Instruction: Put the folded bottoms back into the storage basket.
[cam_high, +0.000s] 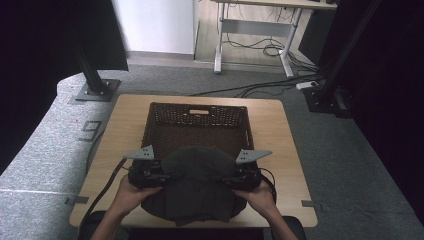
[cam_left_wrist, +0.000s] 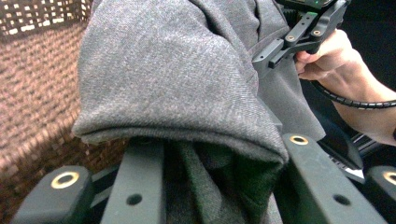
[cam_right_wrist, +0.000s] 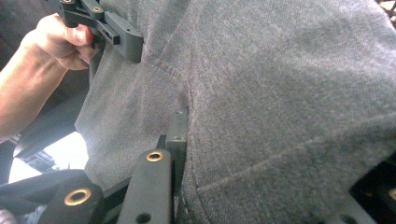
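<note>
Above one wicker basket (cam_high: 198, 116), one grey garment (cam_high: 195, 185), both hand-held grippers clamped on it.

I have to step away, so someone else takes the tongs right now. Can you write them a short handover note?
Left tongs: shut on the grey garment, gripping its left side.
Right tongs: shut on the same garment, right side.
The garment hangs bunched between the two, at the near edge of the brown wicker basket on the wooden table.
Done: garment gripped on both sides.
Left: probably placing it in the basket, which looks empty.
</note>
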